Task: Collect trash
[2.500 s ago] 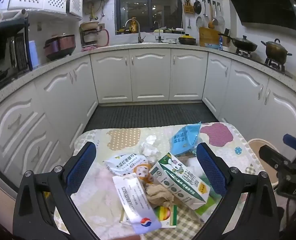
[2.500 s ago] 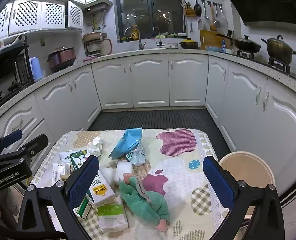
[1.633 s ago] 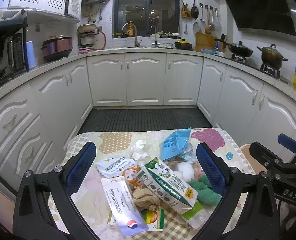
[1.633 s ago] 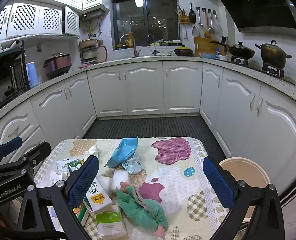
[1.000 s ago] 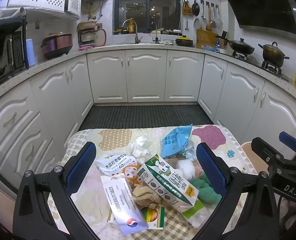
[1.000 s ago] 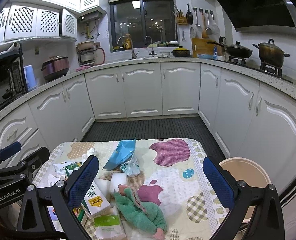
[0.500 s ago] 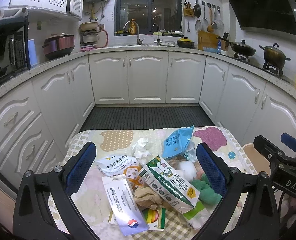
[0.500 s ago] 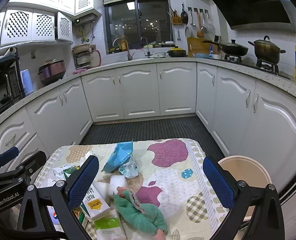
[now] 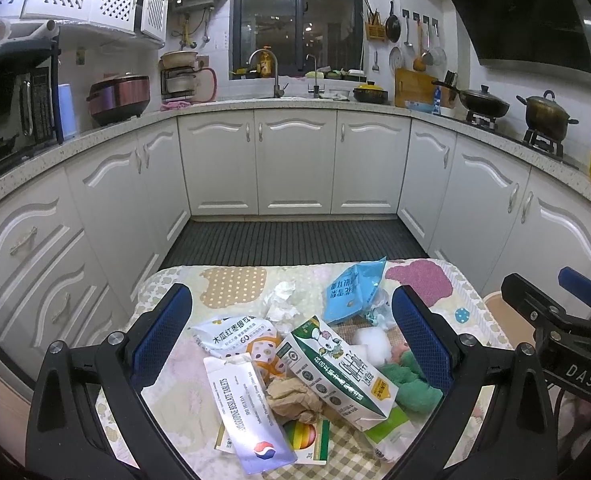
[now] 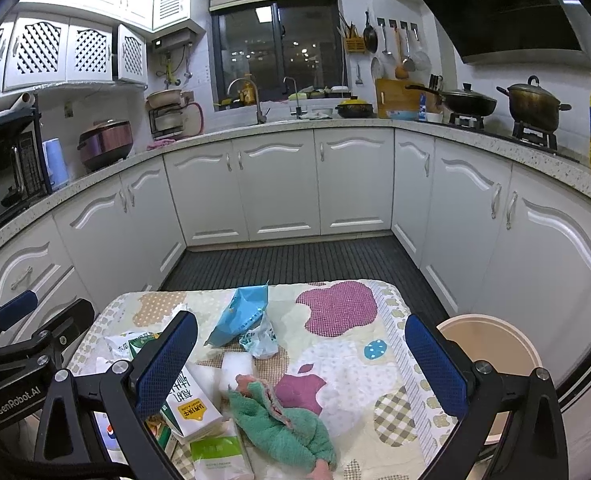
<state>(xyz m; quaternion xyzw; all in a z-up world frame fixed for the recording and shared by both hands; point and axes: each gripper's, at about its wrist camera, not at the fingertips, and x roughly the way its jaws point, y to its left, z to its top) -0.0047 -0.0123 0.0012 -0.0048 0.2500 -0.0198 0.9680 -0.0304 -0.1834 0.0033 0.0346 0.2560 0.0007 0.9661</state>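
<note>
Left gripper (image 9: 291, 328) and right gripper (image 10: 301, 354) spread wide, empty, poised over wrapper-strewn patchwork table (image 10: 379, 354); round beige plastic bin (image 10: 491, 344) beside, ready for trash.

two pots (image 9: 545, 114) (stove), one bin (image 10: 491, 344), one carton (image 9: 337, 372).

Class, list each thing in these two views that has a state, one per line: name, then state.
left gripper: open, empty
right gripper: open, empty
milk carton: lying flat
blue wrapper: torn open
brown paper: crumpled
green cloth: bunched up
bin: open; contents out of sight
</note>
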